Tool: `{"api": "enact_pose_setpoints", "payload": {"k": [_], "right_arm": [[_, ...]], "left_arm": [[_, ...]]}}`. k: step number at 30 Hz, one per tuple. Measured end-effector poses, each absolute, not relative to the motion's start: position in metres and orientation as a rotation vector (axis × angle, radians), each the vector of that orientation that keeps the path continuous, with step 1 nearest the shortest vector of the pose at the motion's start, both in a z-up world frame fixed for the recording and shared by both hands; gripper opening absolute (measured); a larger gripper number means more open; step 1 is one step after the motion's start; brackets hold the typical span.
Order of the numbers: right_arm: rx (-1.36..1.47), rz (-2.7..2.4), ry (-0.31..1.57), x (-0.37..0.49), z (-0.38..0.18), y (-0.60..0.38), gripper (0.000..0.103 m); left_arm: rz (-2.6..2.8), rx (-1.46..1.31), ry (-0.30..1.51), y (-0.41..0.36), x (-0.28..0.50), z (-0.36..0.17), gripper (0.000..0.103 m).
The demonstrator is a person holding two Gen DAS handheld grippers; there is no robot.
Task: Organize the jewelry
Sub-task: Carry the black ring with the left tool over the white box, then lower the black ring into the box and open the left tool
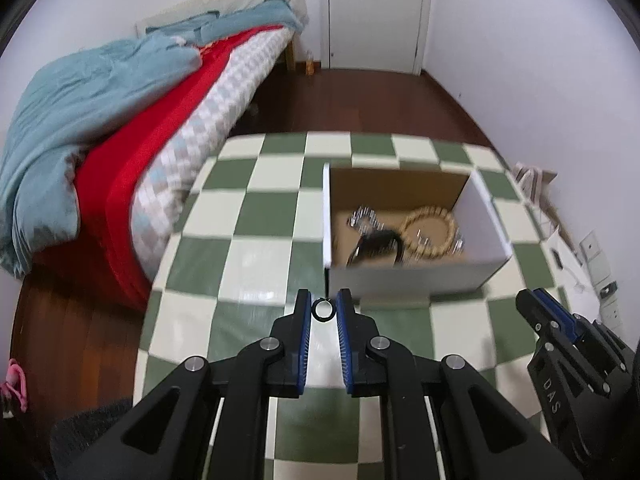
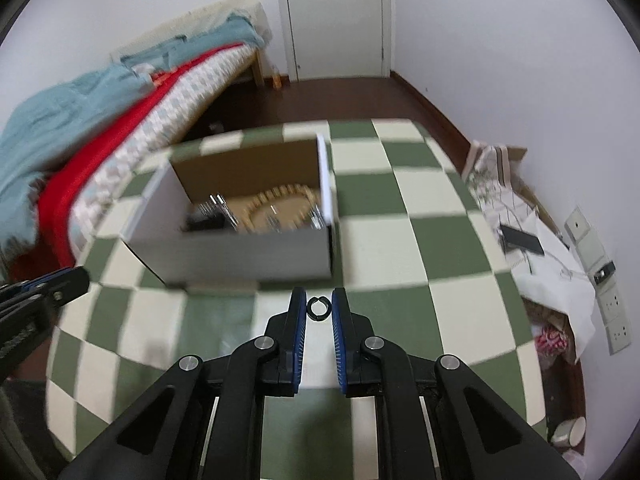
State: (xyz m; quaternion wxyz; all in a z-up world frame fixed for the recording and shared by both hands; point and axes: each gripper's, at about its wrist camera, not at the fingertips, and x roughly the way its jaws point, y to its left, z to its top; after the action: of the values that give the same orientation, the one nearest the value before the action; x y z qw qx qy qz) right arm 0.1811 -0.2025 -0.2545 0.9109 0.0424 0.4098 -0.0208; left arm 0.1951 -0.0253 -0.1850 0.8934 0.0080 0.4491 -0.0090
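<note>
My left gripper (image 1: 323,309) is shut on a small black ring (image 1: 323,310), held just above the checkered table in front of the box. My right gripper (image 2: 319,306) is shut on another small black split ring (image 2: 319,307). An open white cardboard box (image 1: 404,276) stands on the table beyond both grippers; it also shows in the right wrist view (image 2: 240,254). Inside it lie a wooden bead bracelet (image 1: 430,232), a black band (image 1: 378,246) and silver pieces (image 1: 362,216). The right gripper shows at the right edge of the left wrist view (image 1: 560,324).
The green-and-cream checkered table (image 1: 256,248) fills the foreground. A bed with red and blue bedding (image 1: 120,120) stands to the left. Papers and a black phone (image 2: 522,239) lie to the right by the wall. A white door (image 1: 376,12) is at the back.
</note>
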Motion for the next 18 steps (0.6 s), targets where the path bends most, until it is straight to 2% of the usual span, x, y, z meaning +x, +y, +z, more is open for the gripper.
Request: {"api": "enact_pose_setpoints", "payload": {"k": [8, 18], "right_arm": [[0.118, -0.004, 0.768, 0.209, -0.200, -0.193, 0.013], [0.163, 0.056, 0.782, 0.269, -0.195, -0.190, 0.013]], "left_arm": [[-0.038, 0.015, 0.875, -0.025, 0.222, -0.153, 0.010], [-0.086, -0.011, 0.904, -0.030, 0.284, -0.164, 0.010]]}}
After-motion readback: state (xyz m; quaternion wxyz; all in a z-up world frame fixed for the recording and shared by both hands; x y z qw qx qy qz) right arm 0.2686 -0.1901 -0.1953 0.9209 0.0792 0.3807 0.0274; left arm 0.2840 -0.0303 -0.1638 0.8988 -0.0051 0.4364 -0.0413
